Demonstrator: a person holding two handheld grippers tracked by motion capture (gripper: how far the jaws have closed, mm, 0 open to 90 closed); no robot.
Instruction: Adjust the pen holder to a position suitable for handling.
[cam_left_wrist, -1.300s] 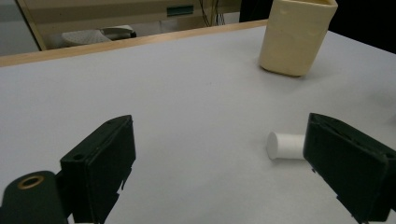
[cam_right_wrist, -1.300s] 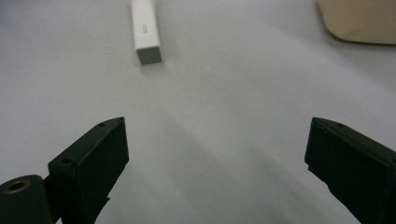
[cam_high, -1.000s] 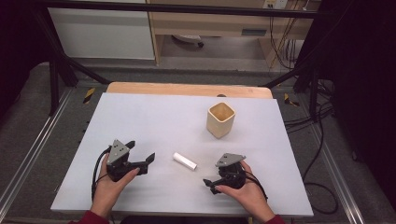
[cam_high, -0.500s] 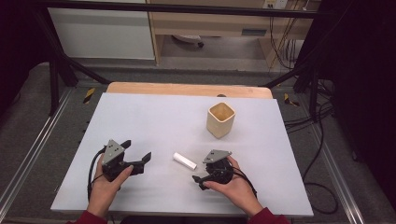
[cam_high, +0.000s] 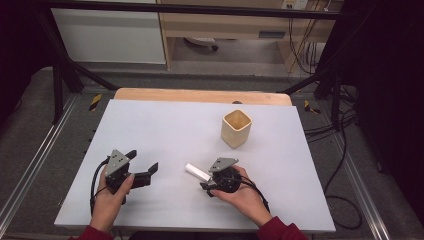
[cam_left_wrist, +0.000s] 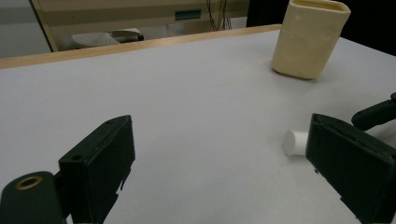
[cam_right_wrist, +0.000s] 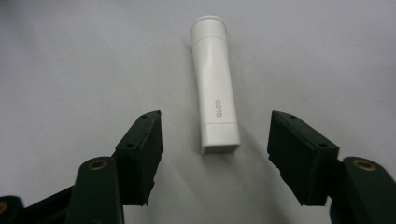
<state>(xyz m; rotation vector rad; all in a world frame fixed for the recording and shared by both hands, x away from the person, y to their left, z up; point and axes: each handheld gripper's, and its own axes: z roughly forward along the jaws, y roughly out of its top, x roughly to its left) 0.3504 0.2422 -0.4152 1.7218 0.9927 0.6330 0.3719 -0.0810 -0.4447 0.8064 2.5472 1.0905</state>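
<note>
The step in hand is the approach to the white glue stick (cam_right_wrist: 215, 84), which lies flat on the table (cam_high: 165, 125). It is just ahead of the right gripper (cam_right_wrist: 215, 154), its near end between the two jaws. These jaws have just been closing, but they grasp nothing yet. Next, I think the hand must advance a little, then squeeze. The right hand (cam_high: 245, 195) holds its gripper low, probably almost level. The left gripper (cam_left_wrist: 224, 177) rests aside, jaws spread, empty.

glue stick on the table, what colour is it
White plastic glue stick, with small grey lettering; clearest in the right gripper view.
</note>
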